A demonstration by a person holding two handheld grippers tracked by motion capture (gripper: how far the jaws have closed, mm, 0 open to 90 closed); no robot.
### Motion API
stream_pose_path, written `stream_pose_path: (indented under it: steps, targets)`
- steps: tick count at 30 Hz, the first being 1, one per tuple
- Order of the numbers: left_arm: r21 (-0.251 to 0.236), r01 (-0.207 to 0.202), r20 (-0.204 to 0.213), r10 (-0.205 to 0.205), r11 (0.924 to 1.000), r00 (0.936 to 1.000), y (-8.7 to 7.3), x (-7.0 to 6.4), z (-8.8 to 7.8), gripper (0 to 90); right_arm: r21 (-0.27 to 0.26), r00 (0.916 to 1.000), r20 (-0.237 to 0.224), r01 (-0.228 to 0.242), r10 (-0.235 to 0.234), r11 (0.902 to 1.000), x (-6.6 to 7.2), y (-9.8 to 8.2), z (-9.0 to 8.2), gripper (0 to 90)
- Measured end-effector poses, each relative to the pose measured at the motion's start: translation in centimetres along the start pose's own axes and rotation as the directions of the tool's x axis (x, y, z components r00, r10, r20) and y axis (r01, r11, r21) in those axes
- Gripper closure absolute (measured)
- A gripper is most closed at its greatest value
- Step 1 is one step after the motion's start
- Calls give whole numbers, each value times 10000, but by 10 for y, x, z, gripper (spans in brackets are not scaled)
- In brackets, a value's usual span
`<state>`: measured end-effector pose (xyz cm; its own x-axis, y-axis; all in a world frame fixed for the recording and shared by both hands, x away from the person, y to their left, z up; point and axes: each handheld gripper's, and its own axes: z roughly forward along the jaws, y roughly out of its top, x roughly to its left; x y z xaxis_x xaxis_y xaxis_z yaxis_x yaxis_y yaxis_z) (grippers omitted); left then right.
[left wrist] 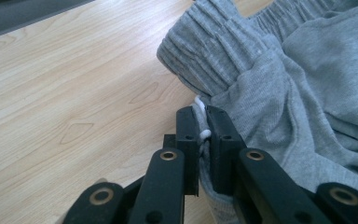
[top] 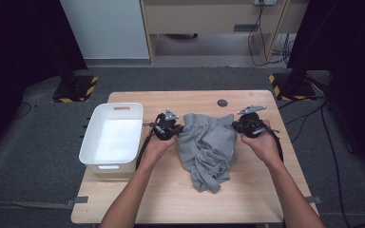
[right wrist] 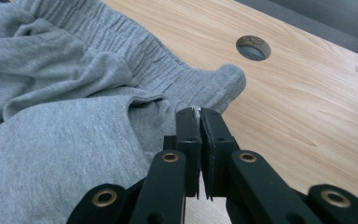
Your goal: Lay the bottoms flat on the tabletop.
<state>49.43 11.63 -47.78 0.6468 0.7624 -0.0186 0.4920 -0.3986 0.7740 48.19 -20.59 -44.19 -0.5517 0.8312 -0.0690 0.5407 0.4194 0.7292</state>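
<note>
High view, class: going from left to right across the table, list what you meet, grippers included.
white bin → left gripper → grey sweatpants → right gripper

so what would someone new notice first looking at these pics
The crumpled grey sweatpants in the middle of the wooden table draw the eye first, with the left gripper and the right gripper each pinching one end of the elastic waistband. Next is the white bin, standing at the table's left edge.
</note>
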Motion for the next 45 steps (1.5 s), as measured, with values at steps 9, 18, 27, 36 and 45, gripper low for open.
stream_pose_path:
  steps: [9, 18, 27, 36, 45]
  targets:
    - [-59, -184, -344, 182, 9998, 9992, 7, 5, -17, 843, -23, 9998, 123, -135, 135, 9999, -8, -4, -5, 875]
    - [-118, -485, -677, 476, 9988, 9966, 12, 6, -32, 850, -71, 9986, 445, -274, 277, 9996, -22, -8, -15, 879]
    - [-377, -484, -950, 446, 9981, 9945, 22, 12, -48, 851, -215, 9962, 779, -385, 401, 9990, -38, -7, -30, 880]
    - [-499, -579, -1146, 519, 9971, 9921, 29, 16, -61, 852, -428, 9952, 881, -390, 427, 9983, -46, -4, -40, 881]
    - [-439, -451, -1316, 390, 9980, 9905, 29, 22, -62, 853, -491, 9953, 892, -345, 388, 9982, -50, -3, -44, 882]
